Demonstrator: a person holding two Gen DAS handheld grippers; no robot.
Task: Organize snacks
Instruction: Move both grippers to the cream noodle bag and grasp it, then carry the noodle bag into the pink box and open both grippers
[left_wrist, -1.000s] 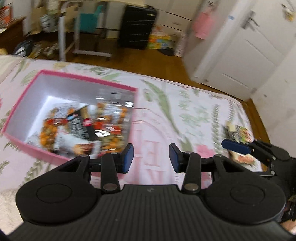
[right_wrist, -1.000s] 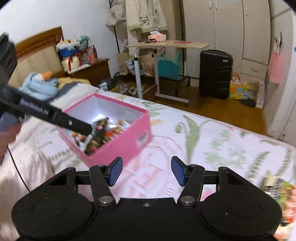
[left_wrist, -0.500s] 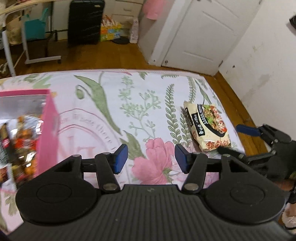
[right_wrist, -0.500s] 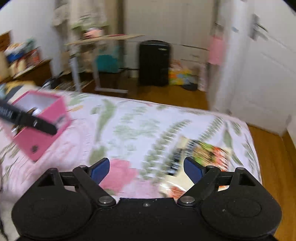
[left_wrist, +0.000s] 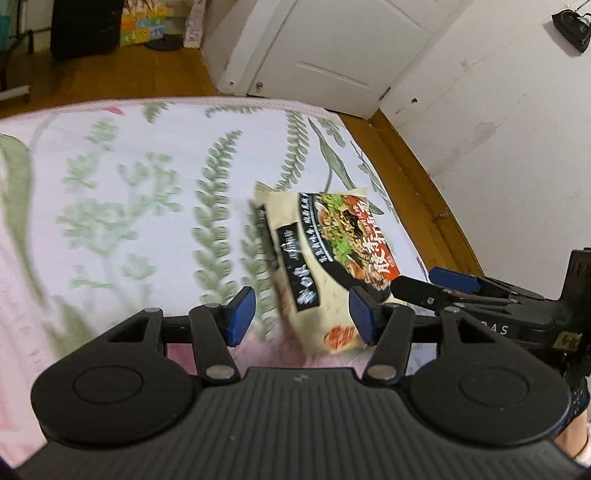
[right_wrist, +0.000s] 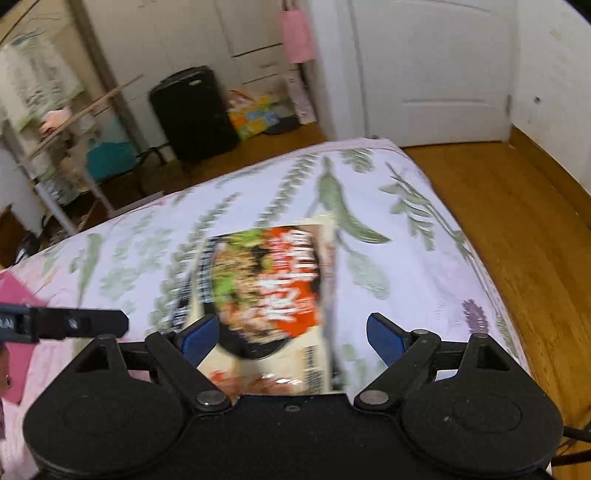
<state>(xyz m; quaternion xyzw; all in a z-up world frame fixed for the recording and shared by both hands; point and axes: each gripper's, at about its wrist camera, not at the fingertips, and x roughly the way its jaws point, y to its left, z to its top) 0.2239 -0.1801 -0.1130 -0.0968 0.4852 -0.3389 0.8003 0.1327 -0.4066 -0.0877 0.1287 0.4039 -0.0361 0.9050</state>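
Note:
A cream noodle packet with a red and green picture lies flat on the floral bedsheet near the bed's right edge. My left gripper hovers over its near end, open, and the blue pads do not touch it. In the right wrist view the same packet lies just ahead of and under my right gripper, which stands wide open with its pads clear of the packet. The right gripper's fingers come in from the right in the left wrist view. One left finger shows at the left.
The bedsheet ends close to the packet, with wooden floor beyond. A white door and a black suitcase stand further off. A corner of the pink box shows at the far left.
Both grippers swung away from the pink snack box, to the right across the bed and down, and now hang over the noodle packet. The jaws of both opened wider, the right much more.

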